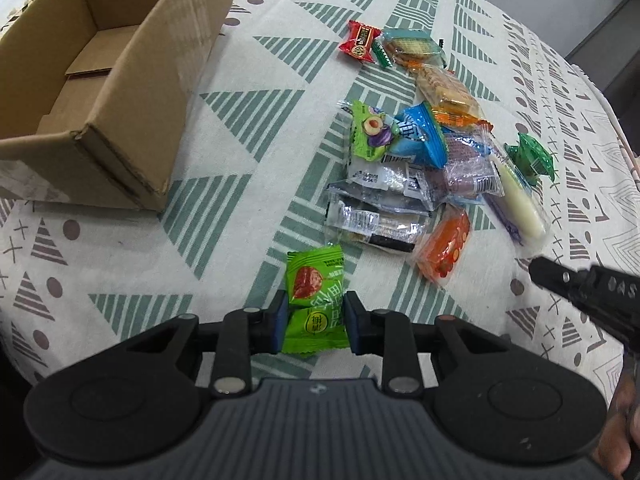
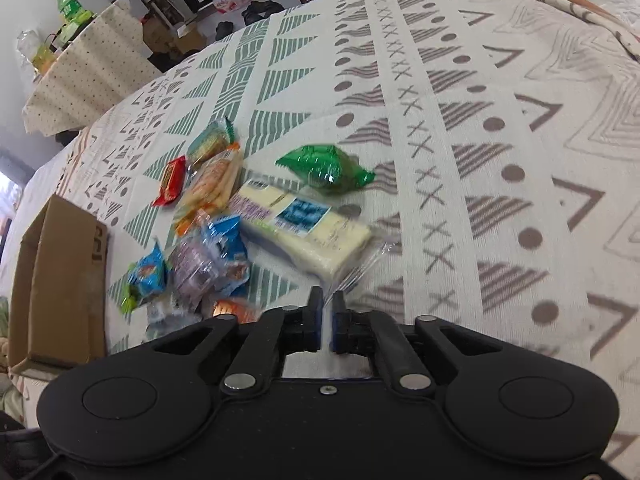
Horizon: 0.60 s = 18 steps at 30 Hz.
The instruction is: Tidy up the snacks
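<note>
My left gripper (image 1: 316, 307) points down at the patterned tablecloth, shut on a bright green snack packet (image 1: 316, 280) that lies apart from the pile; both blue pads press its sides. A pile of several wrapped snacks (image 1: 400, 184) lies beyond it. At the pile's right edge is a long white bar in clear wrap (image 1: 520, 204) (image 2: 308, 232). My right gripper (image 2: 327, 301) (image 1: 538, 270) is at the bar's near end, its jaws shut on the clear wrapper tail. A dark green wrapped sweet (image 2: 328, 168) sits just past the bar.
An open cardboard box (image 1: 120, 80) (image 2: 60, 272) stands left of the pile. A red packet (image 1: 358, 42) and cracker packs lie at the far end. A second covered table with bottles (image 2: 70, 6) stands beyond the edge. A hand (image 1: 616, 432) holds the right gripper.
</note>
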### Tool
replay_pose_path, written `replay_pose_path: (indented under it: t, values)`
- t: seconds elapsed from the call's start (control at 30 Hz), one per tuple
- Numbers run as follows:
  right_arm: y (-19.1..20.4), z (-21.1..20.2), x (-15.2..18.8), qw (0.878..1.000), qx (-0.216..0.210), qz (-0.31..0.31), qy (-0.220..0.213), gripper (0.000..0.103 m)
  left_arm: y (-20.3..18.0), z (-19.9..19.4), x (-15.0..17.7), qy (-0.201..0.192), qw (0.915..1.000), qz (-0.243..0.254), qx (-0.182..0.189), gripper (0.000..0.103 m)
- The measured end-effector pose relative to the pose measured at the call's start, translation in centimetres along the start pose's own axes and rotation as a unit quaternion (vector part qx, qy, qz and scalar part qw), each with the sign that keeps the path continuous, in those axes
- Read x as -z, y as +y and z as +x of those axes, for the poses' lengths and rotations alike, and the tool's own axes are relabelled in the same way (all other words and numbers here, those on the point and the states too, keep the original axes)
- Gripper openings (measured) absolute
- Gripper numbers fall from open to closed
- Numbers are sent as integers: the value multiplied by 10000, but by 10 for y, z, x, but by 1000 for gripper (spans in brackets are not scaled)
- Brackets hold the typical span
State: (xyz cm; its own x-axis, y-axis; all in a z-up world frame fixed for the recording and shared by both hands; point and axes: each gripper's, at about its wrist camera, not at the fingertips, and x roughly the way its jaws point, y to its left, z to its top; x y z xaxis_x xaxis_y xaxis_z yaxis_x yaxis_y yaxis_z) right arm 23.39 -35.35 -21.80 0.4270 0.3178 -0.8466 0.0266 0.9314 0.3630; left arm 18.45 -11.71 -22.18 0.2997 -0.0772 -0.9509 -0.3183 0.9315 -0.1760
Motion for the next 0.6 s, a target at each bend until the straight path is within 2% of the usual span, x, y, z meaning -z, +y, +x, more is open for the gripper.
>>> replay_pose_path:
  t: [0.13, 0.23, 0.3, 0.33, 0.37, 0.43, 0.6]
  values:
    - [6, -12, 15, 9999, -39, 66, 151, 0, 4, -3, 3, -23, 10000, -31, 21, 28]
    - [13, -17, 17, 9999, -78, -110, 11, 0, 6, -6, 4, -90, 10000, -11, 41, 28]
    - [13, -17, 12, 9999, 58, -127, -92, 6, 6, -10, 4, -142, 9999, -1, 75, 28]
    - [14, -16, 8, 9996, 137, -207, -152, 16, 6, -12, 4, -171, 9998, 2, 91, 28]
    - [15, -15, 4, 9992, 164, -285, -228, 32, 7, -14, 3, -205, 9997, -2, 92, 28]
    - [15, -15, -2, 9984, 166, -398, -368, 48, 7, -18, 1, -277, 9996, -15, 92, 28]
    - [16, -8, -17, 9968, 162, -654, -425, 50, 4, -23, -8, -396, 9992, -2, 92, 28]
